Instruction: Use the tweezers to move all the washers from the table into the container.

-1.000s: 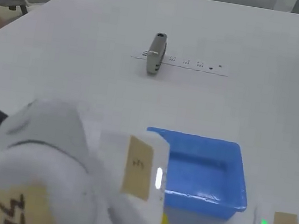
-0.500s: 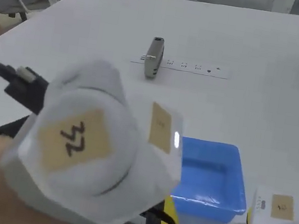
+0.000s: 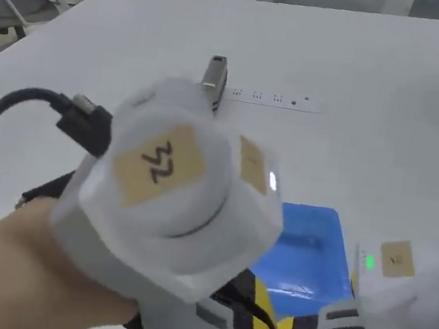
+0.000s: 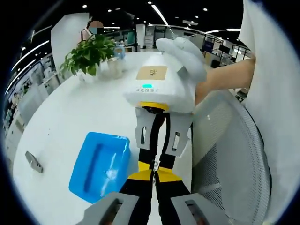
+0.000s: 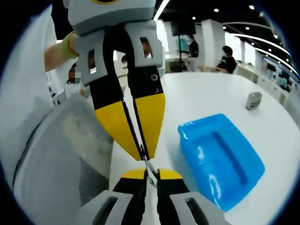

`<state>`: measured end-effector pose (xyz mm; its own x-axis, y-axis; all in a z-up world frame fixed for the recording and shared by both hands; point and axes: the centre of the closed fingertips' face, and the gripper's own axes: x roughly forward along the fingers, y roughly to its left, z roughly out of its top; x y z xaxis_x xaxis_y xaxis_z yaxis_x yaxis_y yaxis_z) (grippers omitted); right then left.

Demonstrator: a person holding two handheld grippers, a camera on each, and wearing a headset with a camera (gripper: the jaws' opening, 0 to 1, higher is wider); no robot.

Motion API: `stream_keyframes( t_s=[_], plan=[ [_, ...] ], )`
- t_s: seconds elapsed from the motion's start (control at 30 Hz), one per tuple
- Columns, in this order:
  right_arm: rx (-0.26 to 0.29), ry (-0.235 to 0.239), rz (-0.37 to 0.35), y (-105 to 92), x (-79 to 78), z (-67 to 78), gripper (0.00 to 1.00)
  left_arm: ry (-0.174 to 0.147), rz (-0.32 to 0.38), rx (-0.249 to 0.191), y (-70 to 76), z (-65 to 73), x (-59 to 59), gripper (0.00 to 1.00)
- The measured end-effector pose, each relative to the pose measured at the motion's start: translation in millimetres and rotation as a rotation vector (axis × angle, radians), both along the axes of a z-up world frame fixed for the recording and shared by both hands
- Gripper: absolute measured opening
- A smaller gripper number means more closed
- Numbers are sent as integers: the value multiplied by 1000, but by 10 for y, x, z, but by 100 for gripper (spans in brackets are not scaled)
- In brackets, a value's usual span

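Tweezers [image 5: 135, 129] sit lengthwise between the yellow jaws of the left gripper [image 4: 153, 178], which are clamped on the two thin arms. The metal tip points away from that gripper, into the narrow gap between the jaws of the right gripper [image 5: 151, 177]. Whether the right gripper is pinching that tip or only flanking it, I cannot tell.

The step in hand looks like seating the tweezers. The tip should end up projecting straight and well past the holding jaws, and squeeze should be kept on the arms rather than the tip. The helping gripper should draw back only once the hold is firm.

The two grippers meet nose to nose above the near edge of the tabletop [image 3: 390, 141]. The left forearm [image 3: 2, 272] comes in from the lower left with its gripper angled down and rightward. The right gripper comes in from the lower right.

Just beyond them is the blue container [image 3: 313, 259], which looks empty. Farther off is a row of small dark specks [image 3: 268, 98] beside a grey block [image 3: 215, 74]. These may be the washers, but they are too small to tell.
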<state>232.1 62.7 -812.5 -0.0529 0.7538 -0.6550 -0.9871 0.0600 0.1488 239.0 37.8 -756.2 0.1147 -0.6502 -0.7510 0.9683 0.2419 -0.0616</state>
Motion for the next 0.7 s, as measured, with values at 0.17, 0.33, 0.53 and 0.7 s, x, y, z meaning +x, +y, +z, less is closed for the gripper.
stream_keyframes(
  t_s=[0.17,0.33,0.53,0.7],
  plan=[
    [20,23,-77,-23,51,-4,2,77,314,-221,141,113,-45,21],
    [101,108,-216,-53,156,4,2,51,610,-368,482,106,-200,46],
    [159,197,-323,-108,207,2,2,-164,780,-330,894,28,-273,63],
    [186,231,-367,-127,225,69,2,-228,869,-374,1000,27,-258,72]
  ],
)
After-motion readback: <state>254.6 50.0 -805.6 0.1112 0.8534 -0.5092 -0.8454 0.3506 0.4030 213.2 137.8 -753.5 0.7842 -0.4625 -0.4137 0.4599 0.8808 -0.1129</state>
